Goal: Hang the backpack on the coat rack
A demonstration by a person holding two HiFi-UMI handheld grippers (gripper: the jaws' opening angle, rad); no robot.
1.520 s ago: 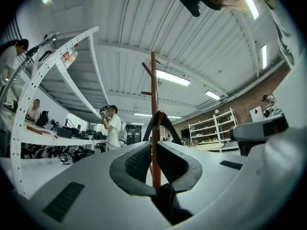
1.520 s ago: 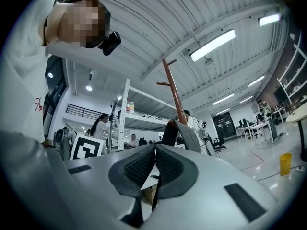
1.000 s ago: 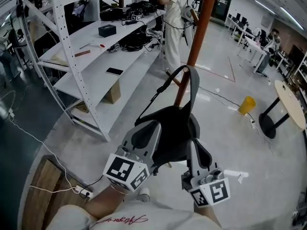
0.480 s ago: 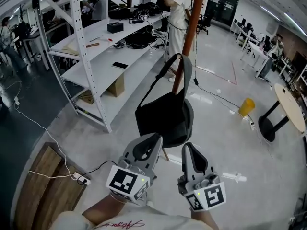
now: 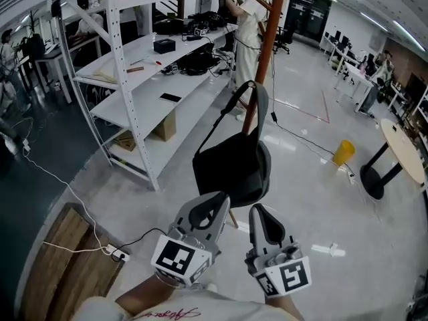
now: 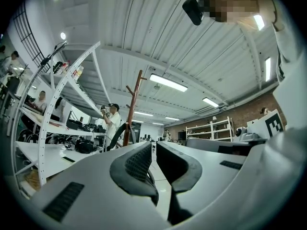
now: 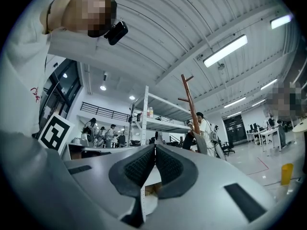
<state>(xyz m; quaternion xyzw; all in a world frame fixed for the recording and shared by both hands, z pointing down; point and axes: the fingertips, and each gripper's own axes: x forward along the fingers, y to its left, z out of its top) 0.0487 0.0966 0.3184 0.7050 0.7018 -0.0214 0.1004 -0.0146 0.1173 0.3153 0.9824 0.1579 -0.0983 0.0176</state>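
The black backpack (image 5: 231, 169) hangs by its grey strap (image 5: 258, 105) from the brown coat rack pole (image 5: 271, 39), clear of the floor. Both grippers sit below and in front of it, apart from the bag. My left gripper (image 5: 212, 204) is shut with nothing in it, and so is my right gripper (image 5: 259, 214). In the left gripper view the jaws (image 6: 153, 150) point up at the coat rack (image 6: 134, 104) with the strap (image 6: 119, 134) on it. The right gripper (image 7: 155, 150) sees the rack (image 7: 190, 104) and the bag (image 7: 200, 140) off to its right.
White metal shelving (image 5: 144, 79) with gear on it stands to the left. A person (image 5: 247, 25) works behind the rack. A yellow cone (image 5: 343, 150) and a round table (image 5: 401, 149) are at right. A wooden board (image 5: 63, 259) and a power strip (image 5: 117, 251) lie at lower left.
Both grippers have drawn back and down from the underside of the backpack. The bag now hangs free from the rack with a gap between it and the jaws.
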